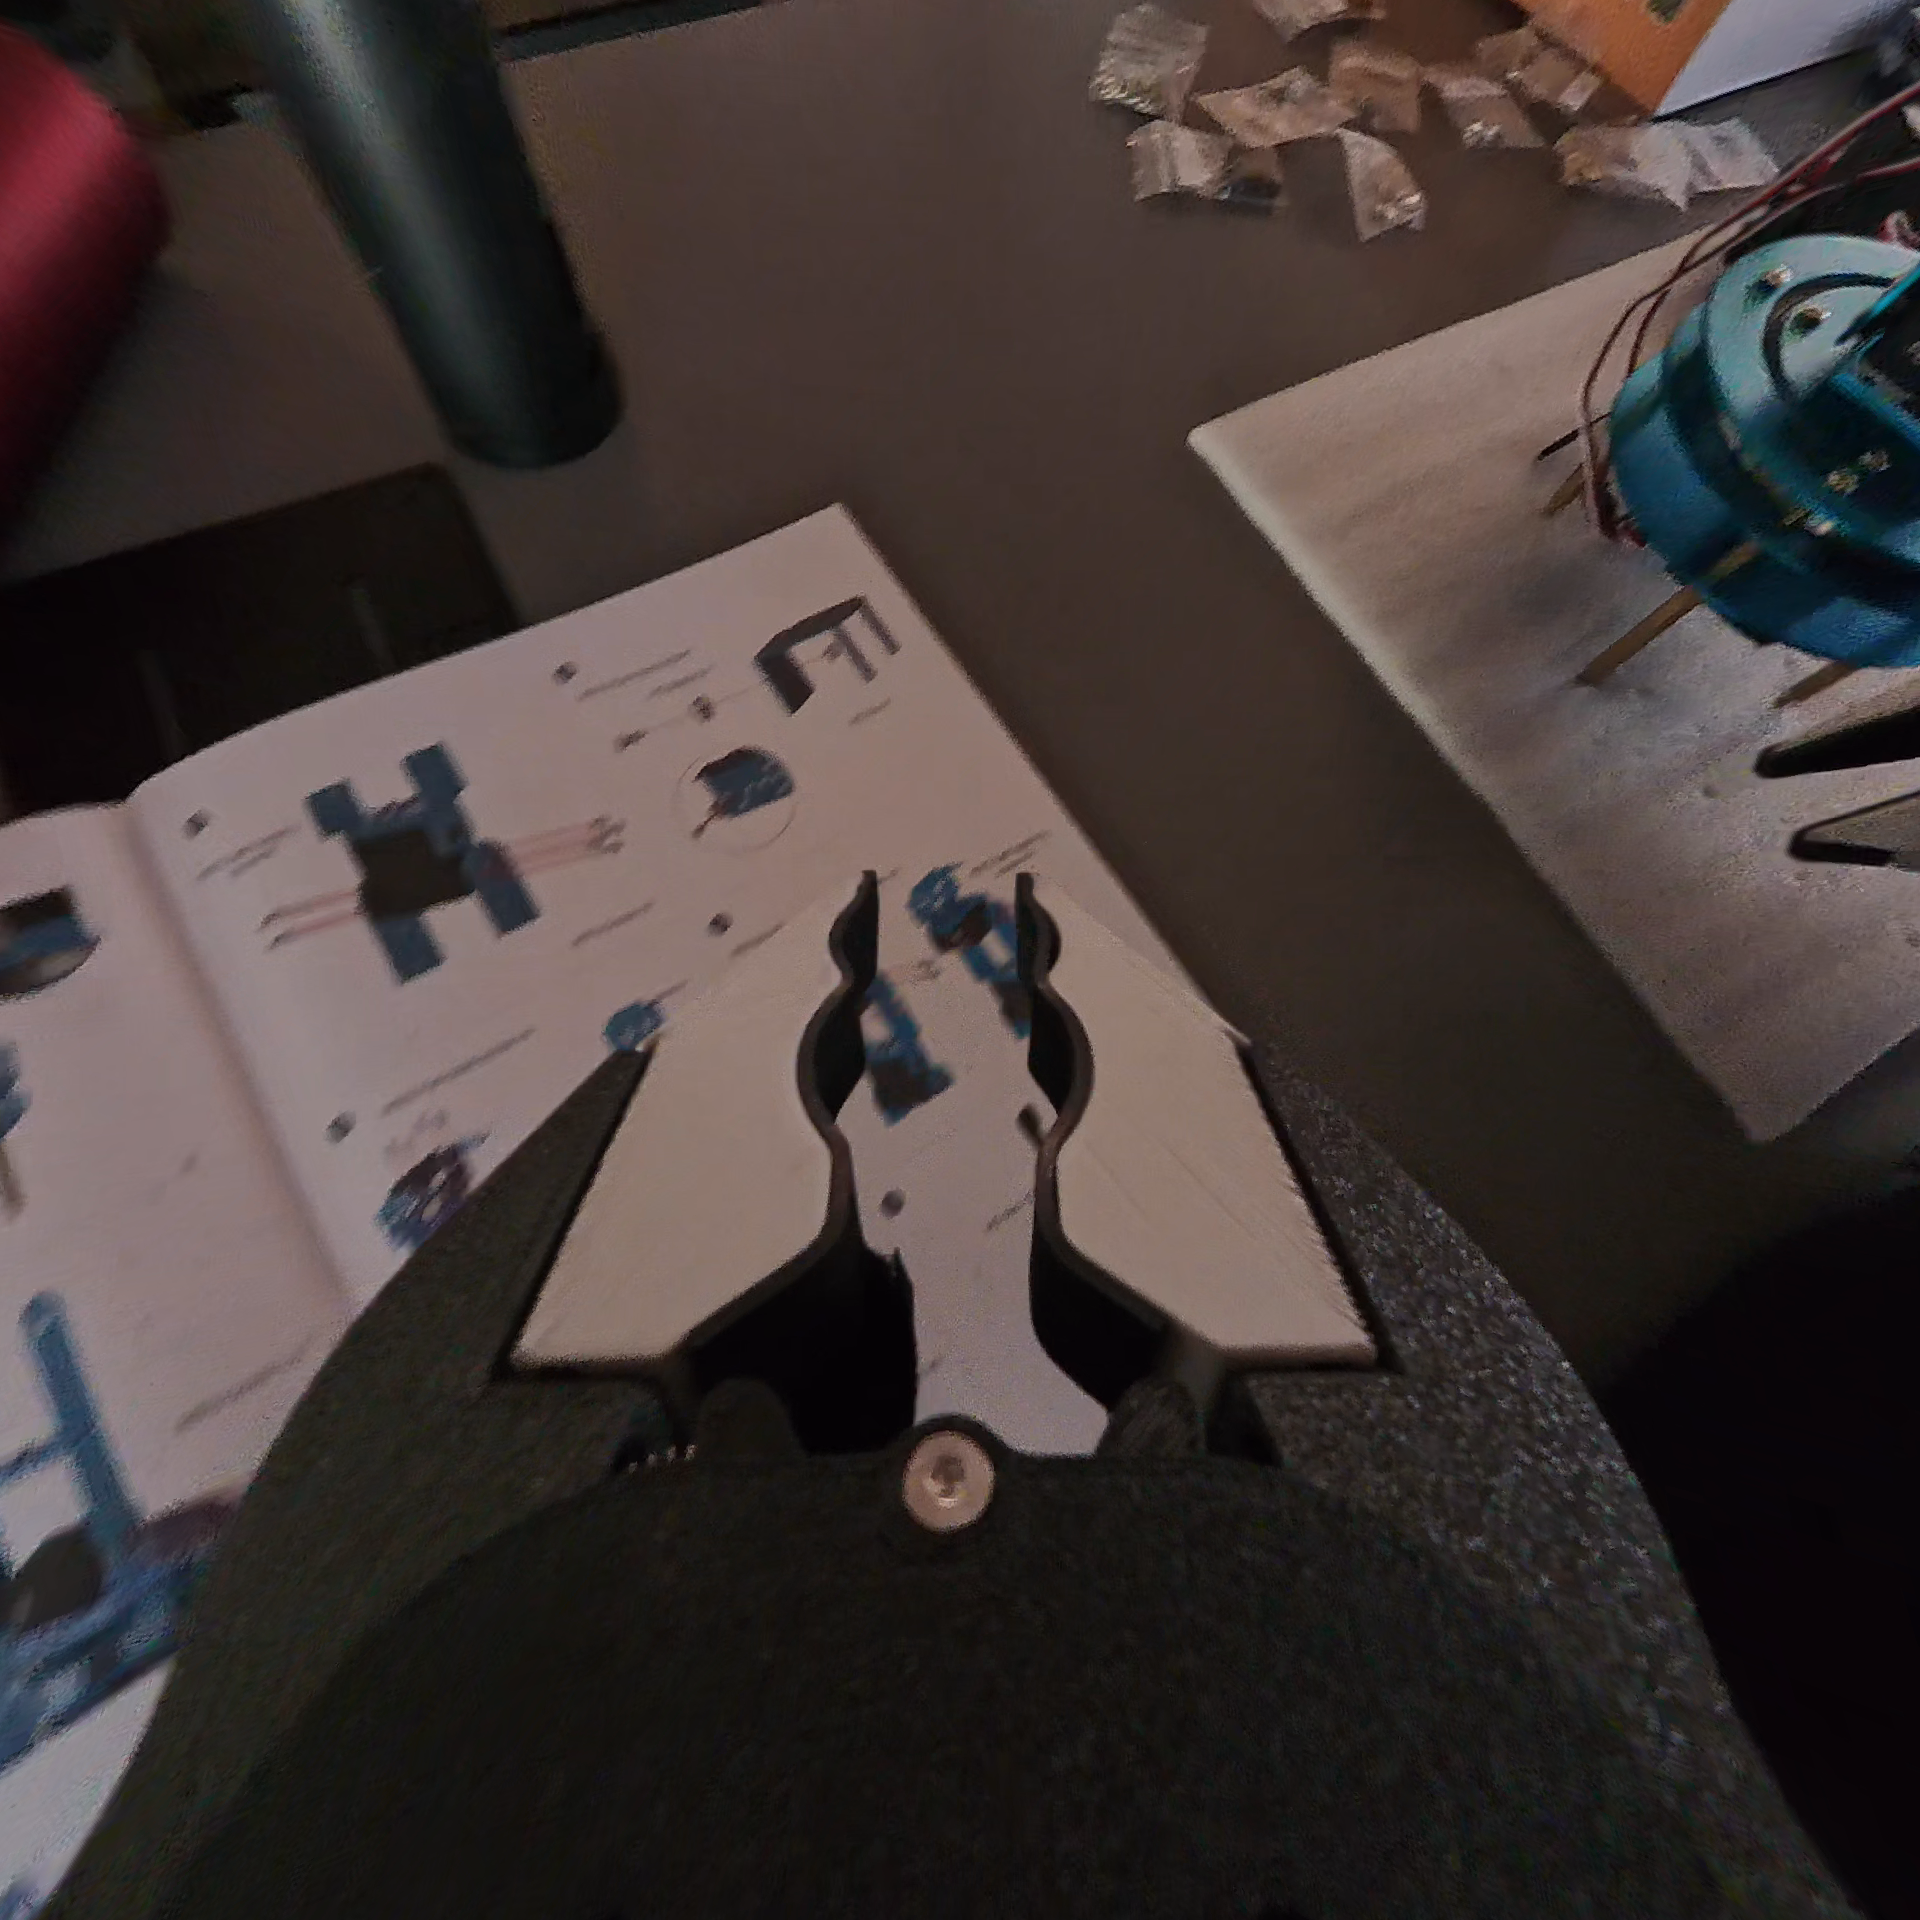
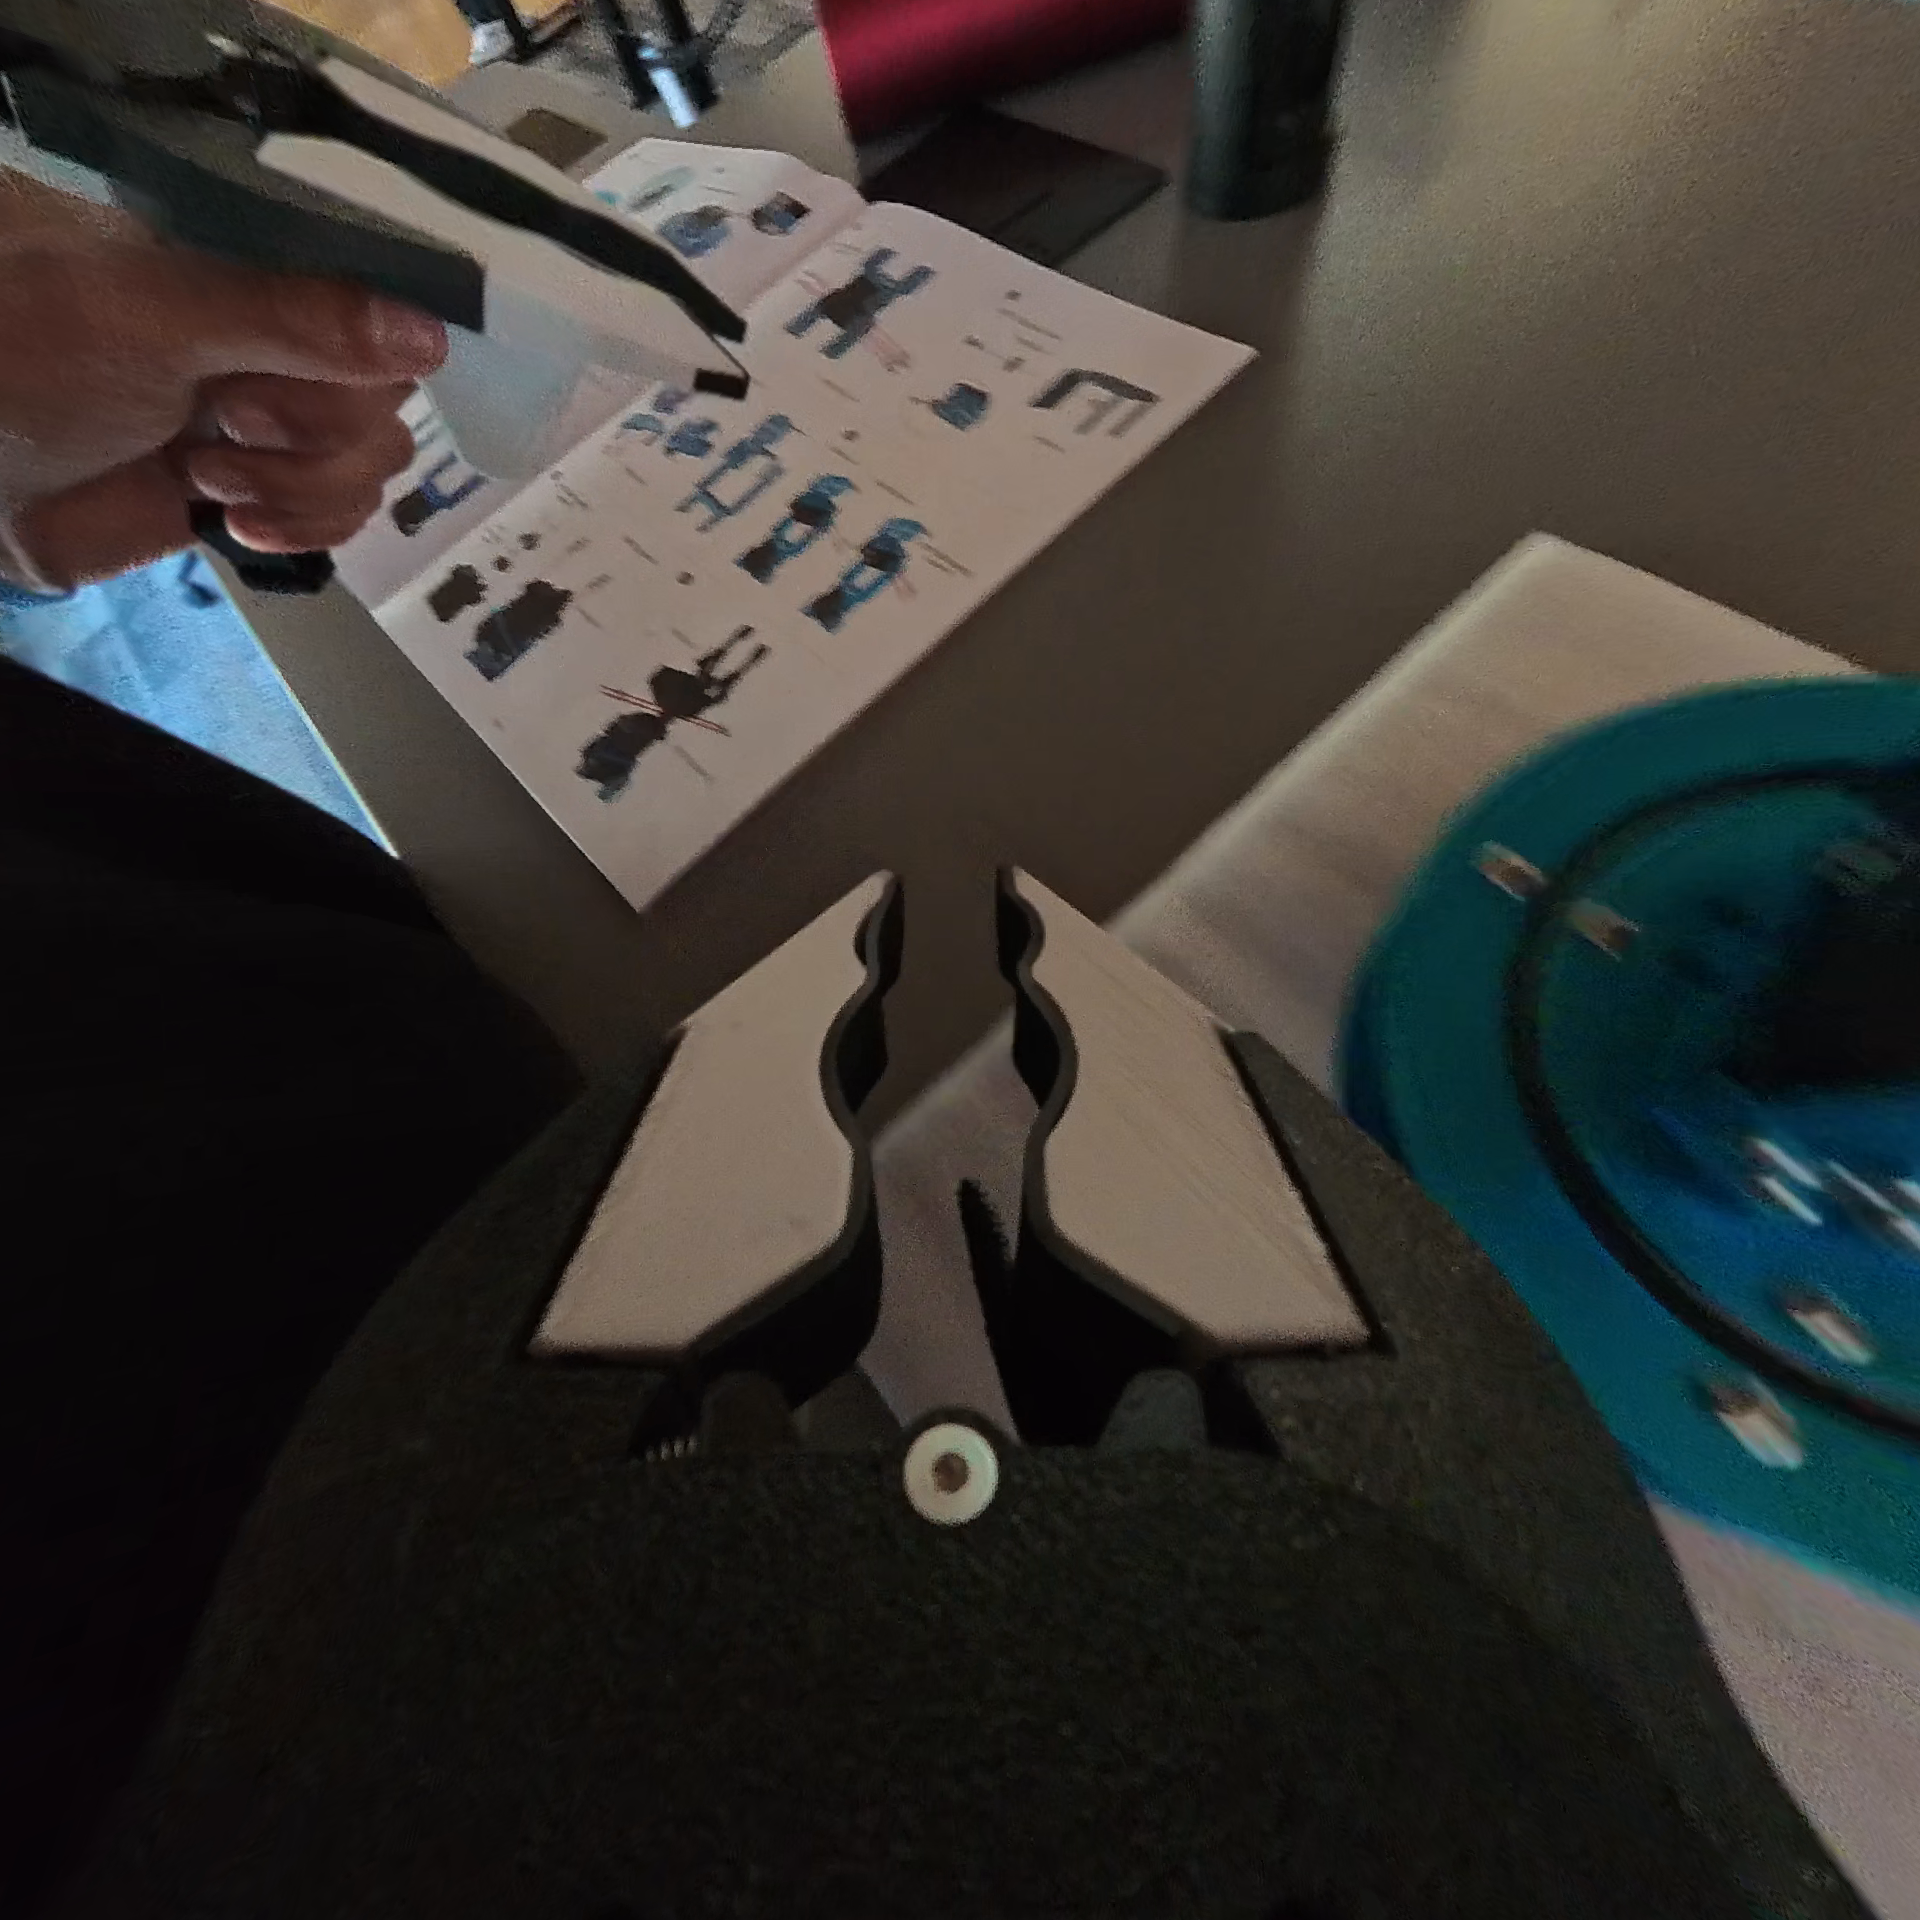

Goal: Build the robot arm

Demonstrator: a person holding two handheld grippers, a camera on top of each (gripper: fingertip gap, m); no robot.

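Note:
My left gripper [image 1: 945,894] is open and empty, hovering over the right page of an open illustrated booklet [image 1: 499,831]. It also shows in the right wrist view [image 2: 732,358], held by a hand [image 2: 208,416] above the booklet [image 2: 831,499]. My right gripper [image 2: 948,894] is open and empty, over the near corner of a white foam pad [image 2: 1403,727]. A round blue device [image 2: 1662,1091] with small metal parts is close on its right. In the left wrist view the blue device [image 1: 1787,447] stands on thin brass legs on the pad [image 1: 1507,675], with red wires.
A dark cylinder [image 1: 436,229] and a red object [image 1: 62,239] stand beyond the booklet, with a flat black item [image 1: 239,623] beside them. Several small clear bags [image 1: 1351,114] and an orange box [image 1: 1621,31] lie at the far right. Dark clothing [image 2: 208,1143] fills the left. The gap from one gripper's tips to the other's is roughly 20 cm. The dark cylinder [image 1: 436,229] sits 20 cm or so from the ends of my left fingers.

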